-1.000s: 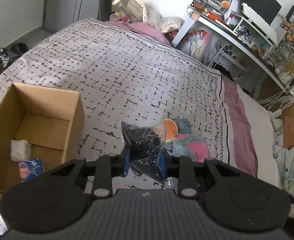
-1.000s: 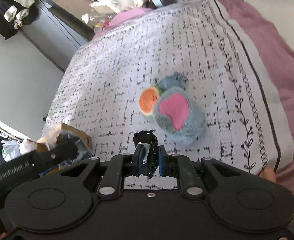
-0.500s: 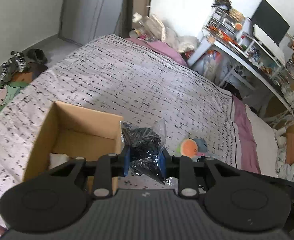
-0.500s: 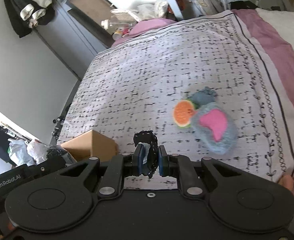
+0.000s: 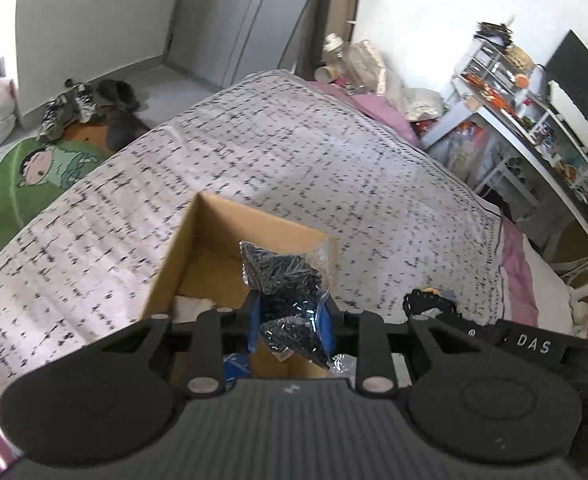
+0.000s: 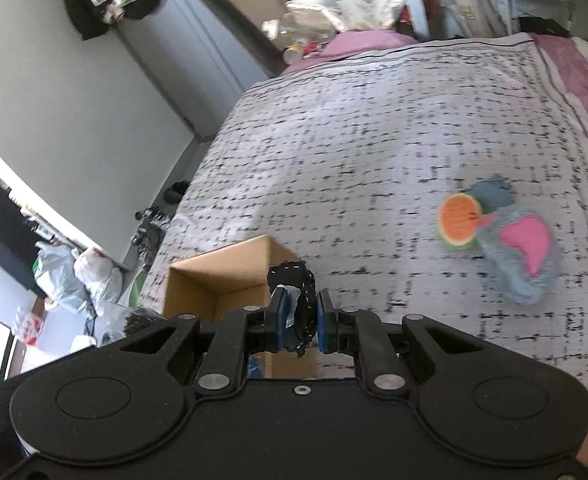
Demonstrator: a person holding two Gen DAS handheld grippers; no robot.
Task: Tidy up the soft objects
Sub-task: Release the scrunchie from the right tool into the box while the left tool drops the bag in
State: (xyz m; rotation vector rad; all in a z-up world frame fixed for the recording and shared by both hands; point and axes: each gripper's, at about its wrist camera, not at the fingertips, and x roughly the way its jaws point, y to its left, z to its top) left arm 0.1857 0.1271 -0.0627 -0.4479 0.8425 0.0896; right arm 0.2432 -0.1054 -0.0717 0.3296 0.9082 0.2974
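My left gripper is shut on a clear plastic bag of black material and holds it over the open cardboard box on the bed. A white soft item lies inside the box. My right gripper is shut on a black fabric piece with white stitching, just right of the box. A grey and pink plush with an orange watermelon-slice plush lies on the bedspread to the right.
The box stands near the bed's left edge on a white black-dashed bedspread. Shoes and a green mat lie on the floor to the left. A cluttered desk stands to the right. Plastic bags sit beside the bed.
Both grippers moved left toward the box. The bag in my left gripper now hangs over the box opening. The plush toys shifted to the right in the right wrist view.
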